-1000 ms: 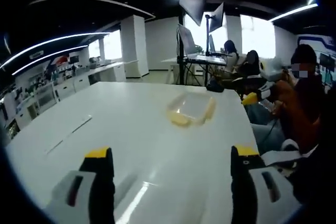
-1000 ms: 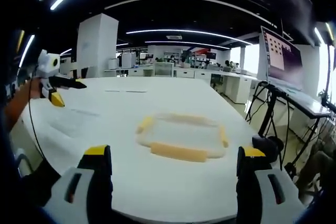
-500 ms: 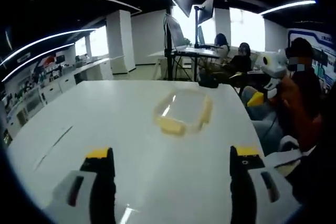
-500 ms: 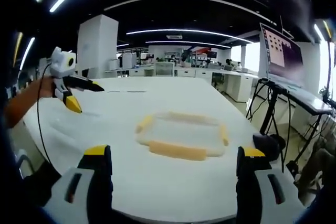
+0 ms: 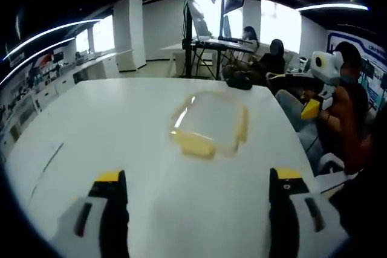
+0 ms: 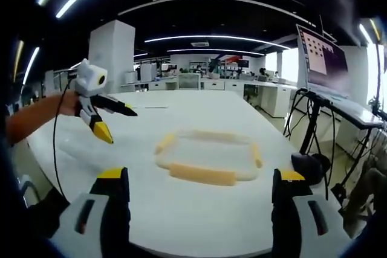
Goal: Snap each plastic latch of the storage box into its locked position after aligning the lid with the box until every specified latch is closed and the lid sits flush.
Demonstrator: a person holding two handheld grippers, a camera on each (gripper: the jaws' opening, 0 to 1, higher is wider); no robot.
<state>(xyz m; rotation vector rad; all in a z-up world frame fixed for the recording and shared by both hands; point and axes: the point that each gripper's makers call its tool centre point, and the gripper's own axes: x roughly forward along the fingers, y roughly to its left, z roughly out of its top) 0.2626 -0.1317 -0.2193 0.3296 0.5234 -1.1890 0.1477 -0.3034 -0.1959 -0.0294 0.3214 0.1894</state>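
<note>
Open office: white pillar, ceiling strip lights, bright windows, monitor on stand.

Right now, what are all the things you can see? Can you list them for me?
Storage box: one, clear with yellow latches, on the white table, nothing touching it.
Table: one, white, large, under the box.
Monitor: one, screen lit, on a black stand to the right of the table in the right gripper view.
Cabinets: a white row, far behind the table.
Ceiling lights: several long white strips.
People: a few, seated beyond the table's far end.
Left gripper: one, white and black with yellow tips, open, held above the table left of the box.
Right gripper: one, yellow-tipped jaws apart, facing the box.
</note>
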